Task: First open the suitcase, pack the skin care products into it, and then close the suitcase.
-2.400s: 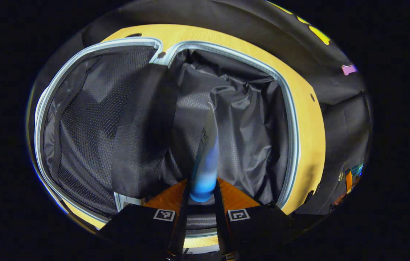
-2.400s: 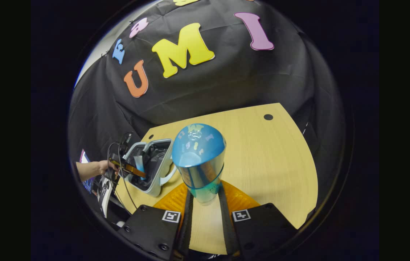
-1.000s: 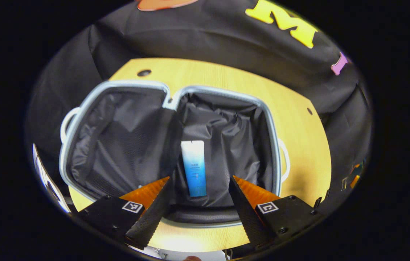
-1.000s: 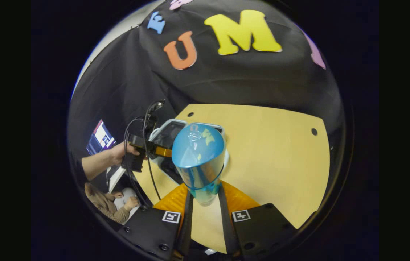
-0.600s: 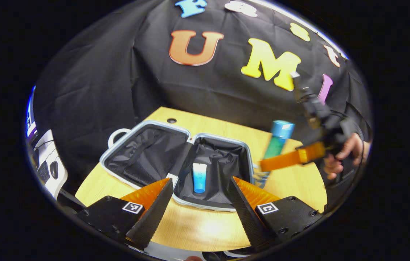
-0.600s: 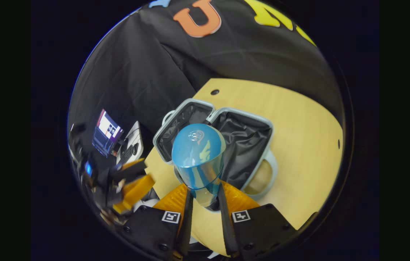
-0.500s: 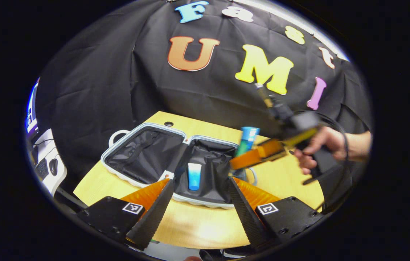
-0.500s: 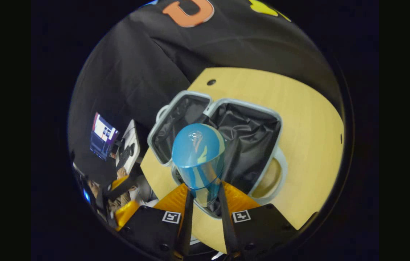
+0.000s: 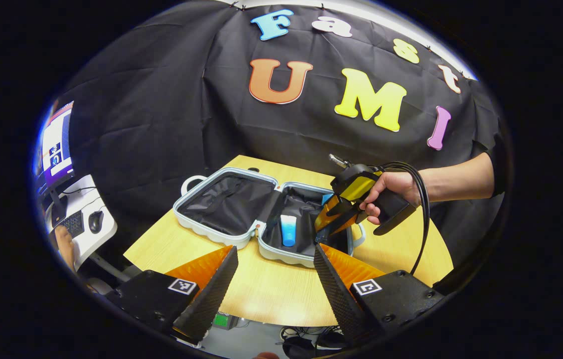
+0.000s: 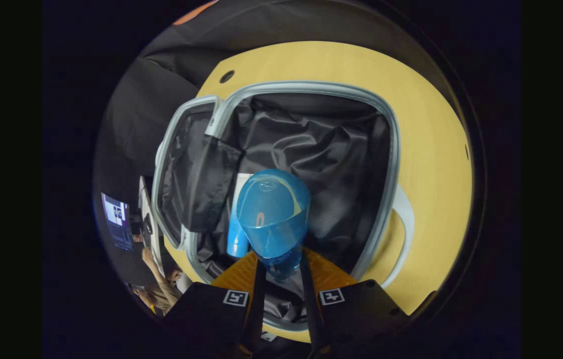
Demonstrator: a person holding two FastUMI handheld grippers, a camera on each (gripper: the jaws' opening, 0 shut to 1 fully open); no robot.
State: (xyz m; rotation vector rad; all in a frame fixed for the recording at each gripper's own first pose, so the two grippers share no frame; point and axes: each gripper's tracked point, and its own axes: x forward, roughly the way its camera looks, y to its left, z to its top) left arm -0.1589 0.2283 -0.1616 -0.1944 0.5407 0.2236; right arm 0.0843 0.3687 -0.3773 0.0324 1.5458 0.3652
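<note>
The pale grey suitcase [image 9: 221, 238] lies open on the wooden table [image 9: 271, 294], its rim [image 10: 386, 119] wide in the right gripper view. A white-and-blue tube [image 9: 288, 230] lies in its right half, partly hidden behind the bottle in the right gripper view [image 10: 235, 239]. My right gripper [image 10: 279, 269] is shut on a blue bottle [image 10: 272, 214] and hangs over that half beside the tube. The left gripper view shows that gripper [image 9: 334, 219] in a hand, pointing down into the case. My left gripper [image 9: 275, 259] is open and empty, back from the table's near edge.
A monitor [image 9: 55, 149], keyboard and mouse [image 9: 95, 221] sit on a white desk at the far left. A black cable [image 9: 423, 209] loops from the right gripper's handle. Bare table lies in front of the case and to its right.
My left gripper let go of the tube in the suitcase, opened and drew back and up. My right gripper carried the blue bottle across the table and down over the case's right half.
</note>
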